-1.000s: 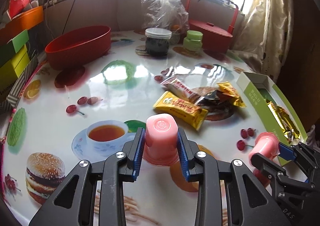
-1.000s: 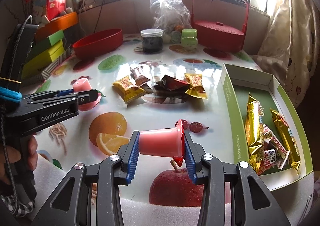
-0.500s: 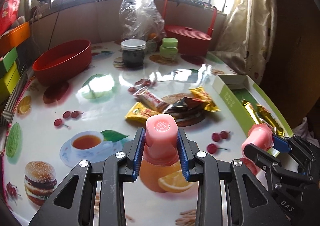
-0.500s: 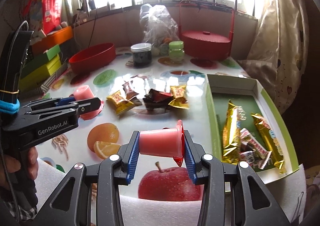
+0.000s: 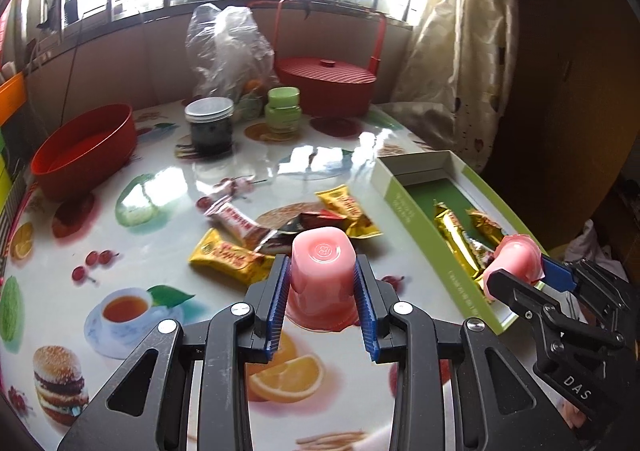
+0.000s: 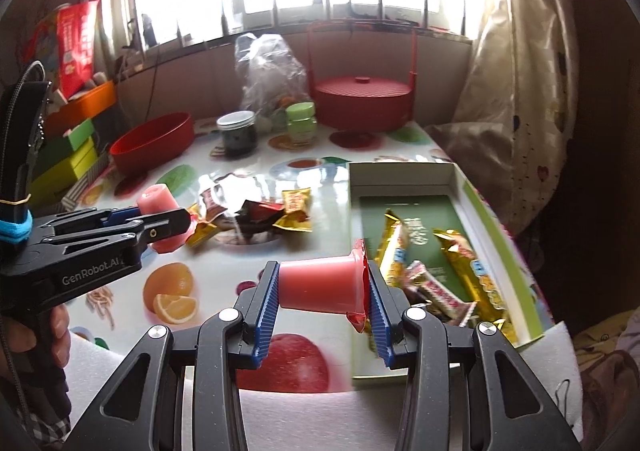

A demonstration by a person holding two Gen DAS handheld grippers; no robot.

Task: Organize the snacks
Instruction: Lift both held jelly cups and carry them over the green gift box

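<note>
We're mid-carry w/ two snacks. Our left gripper (image 5: 322, 291) is clamped on an upside-down pink plastic jelly cup (image 5: 323, 267), above the glossy fruit-print table (image 5: 168, 187). Our right gripper (image 6: 322, 291) pinches a second pink jelly cup (image 6: 320, 285) lying sideways, red foil lid to the right, near the green-lined cardboard box (image 6: 500, 227) w/ gold-wrapped bars. Next, probably: bring both over the box, lower, let go.

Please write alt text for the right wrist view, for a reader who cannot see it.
The right gripper holds a pink jelly cup sideways above a fruit-print table, beside an open green box with gold-wrapped snacks. At left, the left gripper holds another pink cup.
</note>
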